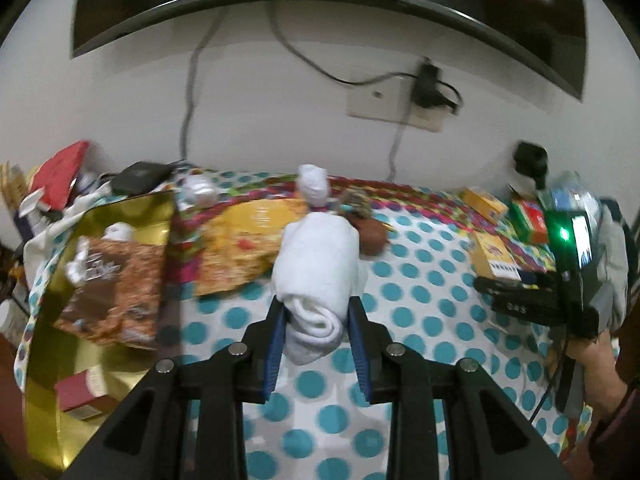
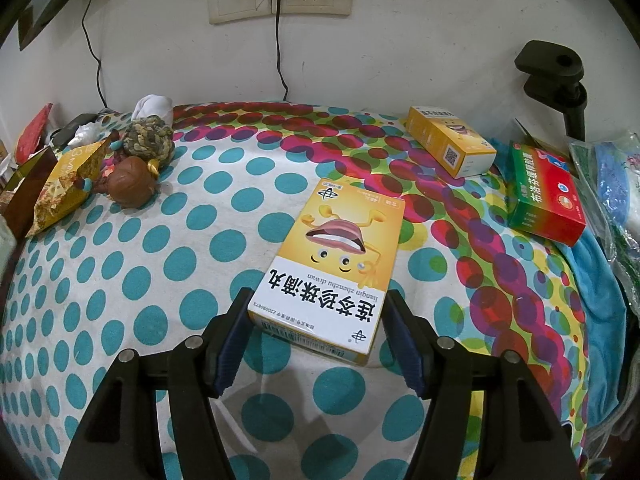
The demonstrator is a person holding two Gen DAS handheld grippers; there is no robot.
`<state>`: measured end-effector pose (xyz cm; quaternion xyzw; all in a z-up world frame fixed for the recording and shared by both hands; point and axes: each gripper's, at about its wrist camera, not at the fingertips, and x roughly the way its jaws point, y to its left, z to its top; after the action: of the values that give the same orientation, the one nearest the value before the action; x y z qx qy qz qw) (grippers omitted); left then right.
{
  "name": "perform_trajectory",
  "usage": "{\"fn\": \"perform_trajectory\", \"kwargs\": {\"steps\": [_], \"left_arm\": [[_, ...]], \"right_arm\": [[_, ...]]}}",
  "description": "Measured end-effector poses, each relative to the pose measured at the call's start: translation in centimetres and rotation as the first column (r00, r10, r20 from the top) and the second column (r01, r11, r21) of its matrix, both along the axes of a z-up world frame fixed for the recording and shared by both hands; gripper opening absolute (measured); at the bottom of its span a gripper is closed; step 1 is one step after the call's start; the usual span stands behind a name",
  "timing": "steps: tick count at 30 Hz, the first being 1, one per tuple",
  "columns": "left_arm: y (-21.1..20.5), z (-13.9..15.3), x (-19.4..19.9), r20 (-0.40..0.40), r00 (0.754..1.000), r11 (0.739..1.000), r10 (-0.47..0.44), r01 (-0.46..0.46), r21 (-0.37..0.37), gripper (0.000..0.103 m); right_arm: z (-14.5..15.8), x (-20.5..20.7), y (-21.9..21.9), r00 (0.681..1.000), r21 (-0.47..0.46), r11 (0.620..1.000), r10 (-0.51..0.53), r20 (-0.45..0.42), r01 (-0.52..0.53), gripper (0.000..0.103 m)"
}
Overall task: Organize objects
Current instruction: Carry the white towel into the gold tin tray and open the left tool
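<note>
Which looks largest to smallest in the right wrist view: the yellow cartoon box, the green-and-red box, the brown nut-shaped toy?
1. Yellow cartoon box, nearest the camera, so partly inflated.
2. Green-and-red box.
3. Brown nut-shaped toy.

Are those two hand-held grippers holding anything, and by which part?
The left hand-held gripper clamps a rolled white towel at its near end. The right hand-held gripper straddles a yellow box, seemingly not gripping.
</note>
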<state>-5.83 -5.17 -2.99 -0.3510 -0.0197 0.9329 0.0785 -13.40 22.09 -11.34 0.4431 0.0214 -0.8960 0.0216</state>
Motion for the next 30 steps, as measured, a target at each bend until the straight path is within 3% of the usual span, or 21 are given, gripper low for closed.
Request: {"fn": "perform_trajectory", "kwargs": {"steps": [6,11,18,24,30], "left_arm": [[-6.0,1.9,0.1,0.009,0.995,0.993,0.104,-0.104,0.056,0.030],[-11.1,3.9,-0.1,-0.009,0.982,0.980,0.191,-0.190,0.051,0.030],[-17.3,6.2,-3.1,0.029,0.968,0.966,0.248,-0.250,0.071,0.030],[-17.8,5.3,-6.0,0.065,0.969,0.971,0.238,-0.238,0.003,0.030],[-16.9,2.4,-9.3,0.156,0.966,0.977,0.205,-0.212,0.027,0.030]], "right_arm": [[0.0,-0.2,0.0,1.000,0.001,1.000,-0.004,0.002,0.004,0.064],[0.0,-0.1,0.1,1.000,0.003,1.000,-0.004,0.002,0.004,0.064],[0.0,-0.1,0.0,1.000,0.003,1.000,-0.004,0.002,0.004,0.064],[0.0,-0.2,0.1,1.000,0.003,1.000,-0.004,0.002,0.004,0.064],[0.0,-0.1,0.0,1.000,0.003,1.000,-0.004,0.002,0.004,0.064]]}}
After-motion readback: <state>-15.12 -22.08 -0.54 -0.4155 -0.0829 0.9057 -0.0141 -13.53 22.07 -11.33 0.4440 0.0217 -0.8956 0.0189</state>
